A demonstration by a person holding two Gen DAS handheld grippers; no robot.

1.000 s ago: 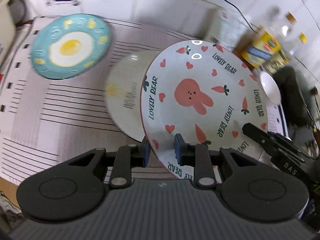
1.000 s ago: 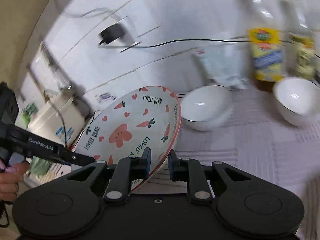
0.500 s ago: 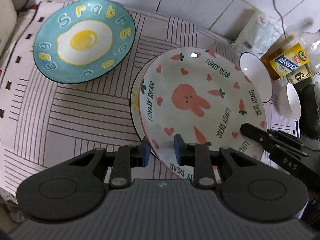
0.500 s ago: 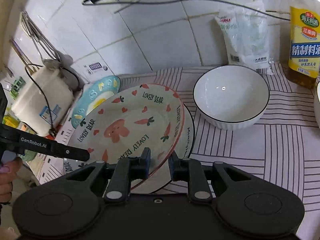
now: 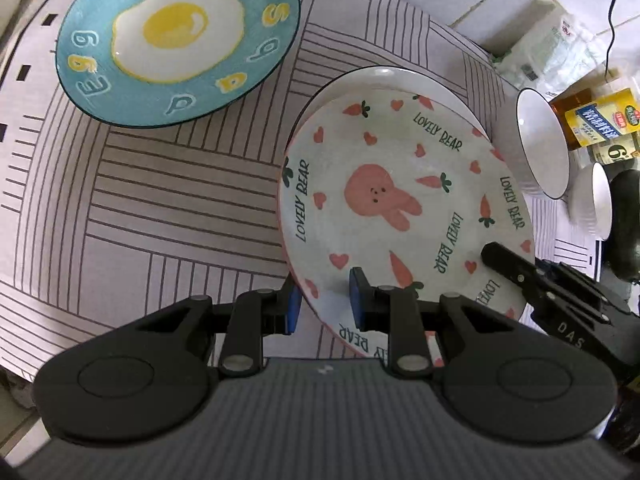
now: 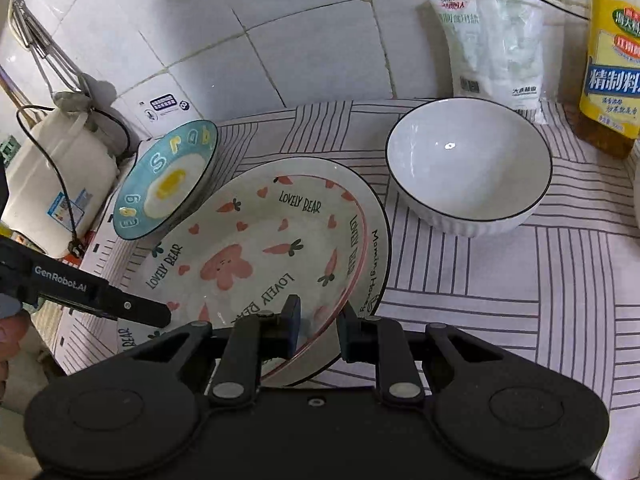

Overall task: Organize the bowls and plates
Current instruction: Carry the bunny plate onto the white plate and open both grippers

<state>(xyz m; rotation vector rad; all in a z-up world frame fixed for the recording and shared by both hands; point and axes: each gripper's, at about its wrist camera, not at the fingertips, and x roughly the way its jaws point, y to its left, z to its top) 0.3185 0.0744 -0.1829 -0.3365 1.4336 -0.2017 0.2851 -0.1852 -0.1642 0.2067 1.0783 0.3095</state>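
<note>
Carried down since the earlier frame, the bunny plate (image 5: 404,204) is now settling onto the white plate (image 6: 374,240) mid-counter beside the egg plate (image 5: 178,38), both tongs (image 5: 322,304) (image 6: 318,330) pinching its rim, so releasing evenly is coming next.

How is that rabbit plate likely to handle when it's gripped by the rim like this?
The rabbit plate looks like glazed ceramic, so probably stiff, fragile and slippery at the pads. It is wide and shallow, and the left gripper and right gripper each pinch only its rim, so a one-sided grip would likely let it tilt. It sits in the white plate, where it may slide.
</note>
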